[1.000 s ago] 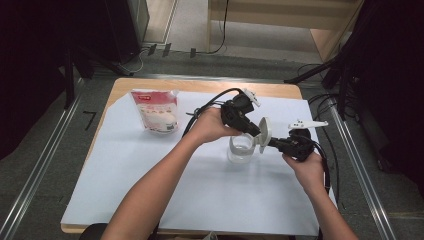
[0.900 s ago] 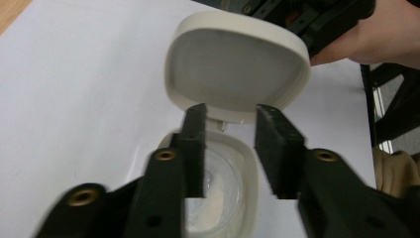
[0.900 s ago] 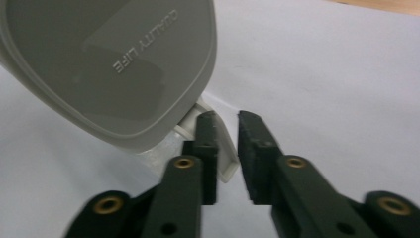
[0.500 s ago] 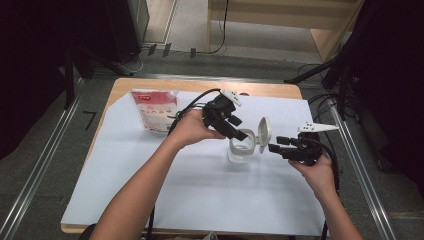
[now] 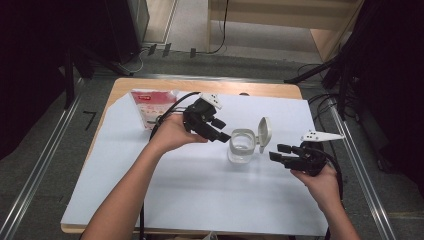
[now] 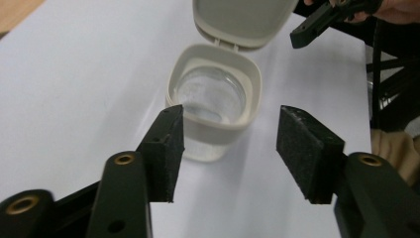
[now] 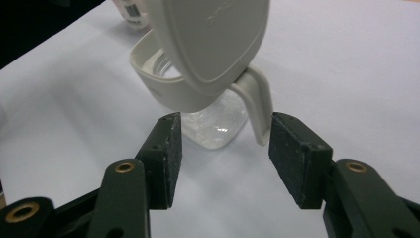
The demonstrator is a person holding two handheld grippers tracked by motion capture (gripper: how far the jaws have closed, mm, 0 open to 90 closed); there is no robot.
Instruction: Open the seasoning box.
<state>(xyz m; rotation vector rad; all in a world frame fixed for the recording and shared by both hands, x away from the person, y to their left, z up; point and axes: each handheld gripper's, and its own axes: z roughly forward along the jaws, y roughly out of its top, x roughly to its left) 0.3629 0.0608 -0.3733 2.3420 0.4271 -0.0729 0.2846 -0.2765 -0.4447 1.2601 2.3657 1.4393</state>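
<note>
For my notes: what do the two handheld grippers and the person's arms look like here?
Both grippers are black. The left gripper and right gripper each carry a pale three-cornered plate with dark dots on top and trail a black cable. Their fingers are flat-sided, faced with rough dark pads, with brass-coloured eyelets behind them. The forearms are bare, no sleeves.

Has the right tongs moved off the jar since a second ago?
Yes. The right tongs have backed away rightward from the jar, which stays put with its lid flipped open; their jaws, just opening, hold nothing.

left hand-held gripper (image 5: 224, 131): jaws apart, just closing slightly, nothing gripped | right hand-held gripper (image 5: 280, 152): jaws apart, nothing gripped
</note>
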